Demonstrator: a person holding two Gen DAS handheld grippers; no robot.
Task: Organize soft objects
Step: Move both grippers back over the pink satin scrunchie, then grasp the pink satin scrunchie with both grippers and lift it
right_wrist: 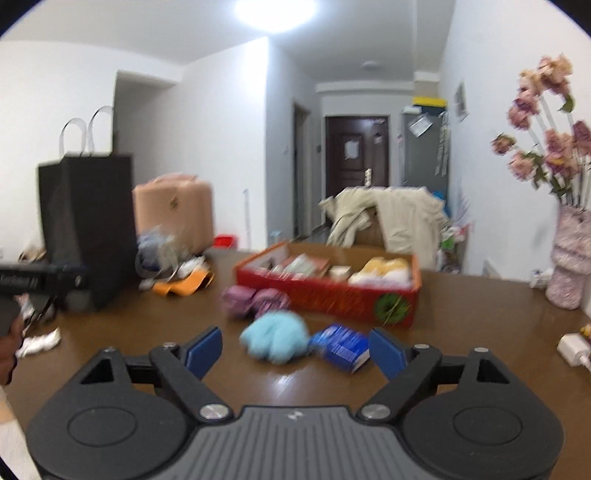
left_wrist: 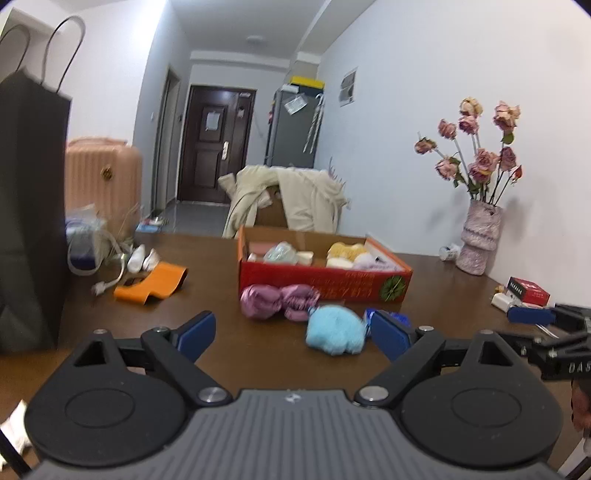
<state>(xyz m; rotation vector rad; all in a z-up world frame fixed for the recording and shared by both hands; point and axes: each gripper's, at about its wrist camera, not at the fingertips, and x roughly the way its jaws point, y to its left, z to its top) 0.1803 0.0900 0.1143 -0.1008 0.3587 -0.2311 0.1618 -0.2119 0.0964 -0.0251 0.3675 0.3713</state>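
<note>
Crowding red box (left_wrist: 325, 286): purple scrunchies (left_wrist: 279, 301), blue puff (left_wrist: 334, 330).

Bright ceiling-lamp (right_wrist: 275, 9) glare, motion blur (stronger right), curved fisheye edges.

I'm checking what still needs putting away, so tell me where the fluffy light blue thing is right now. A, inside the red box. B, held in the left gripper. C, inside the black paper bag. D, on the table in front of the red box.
D: the fluffy light blue thing lies on the table in front of the red box, beside the purple bundle, ahead of the open left gripper.
</note>
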